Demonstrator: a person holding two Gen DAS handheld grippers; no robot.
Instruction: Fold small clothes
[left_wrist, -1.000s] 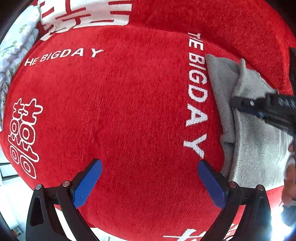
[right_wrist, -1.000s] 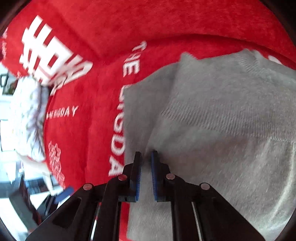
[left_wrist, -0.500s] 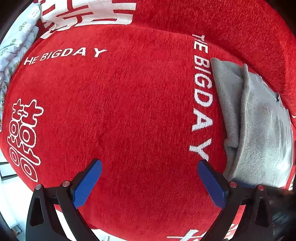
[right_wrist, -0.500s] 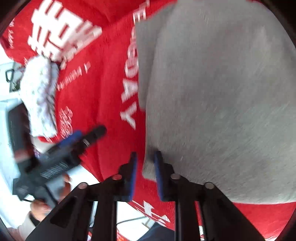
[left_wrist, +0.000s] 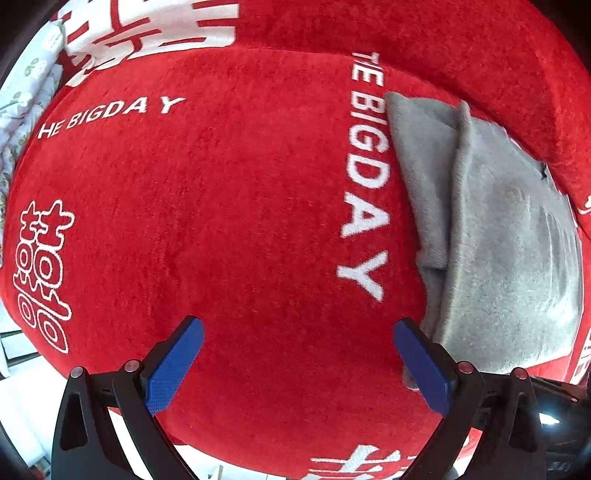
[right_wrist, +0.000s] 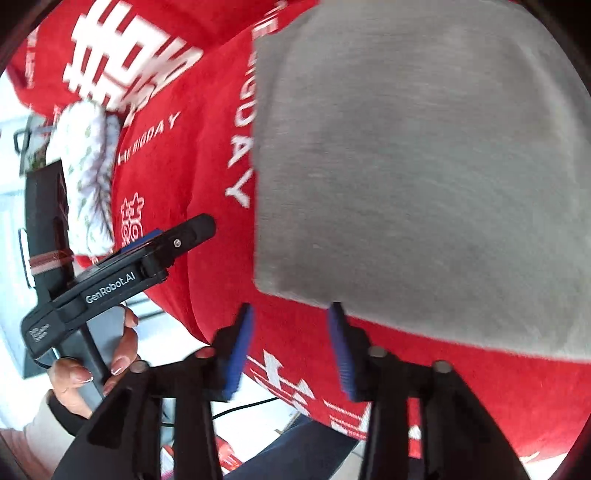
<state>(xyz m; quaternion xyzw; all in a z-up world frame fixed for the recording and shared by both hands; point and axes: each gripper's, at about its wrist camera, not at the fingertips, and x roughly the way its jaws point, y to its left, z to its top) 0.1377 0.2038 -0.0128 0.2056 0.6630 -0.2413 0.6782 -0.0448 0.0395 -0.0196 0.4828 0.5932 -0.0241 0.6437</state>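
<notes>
The grey garment (right_wrist: 424, 177) lies folded into a flat, thick pad on the red cover (left_wrist: 229, 206), just beside the white lettering and close under the raised red back edge. From the left wrist view you can see the layers stacked along its near side, one grey flap tucked under another. It looks like soft fleece or knit: light, limp, nothing to break, and fuzzy enough that pads should bite on it without slipping. Being limp, I'd expect it to sag and spill open if lifted by one corner; the stacked edge, pinched through all layers, looks the safer place to take hold.

The right gripper (right_wrist: 291, 343) sits at the near edge of the garment with its jaws about half apart. They have just been opening, and nothing is between them now; the cloth edge lies just past the tips.

The left gripper (left_wrist: 299, 354) points straight down over bare red cover, jaws spread wide and empty, its right pad near the garment's lower corner. A hand (right_wrist: 92, 362) holds it by the handle.

There is plenty of free red surface left of the garment. The cover's front edge drops away close behind both grippers, and a floral cloth (right_wrist: 88, 173) lies at the far left side.
</notes>
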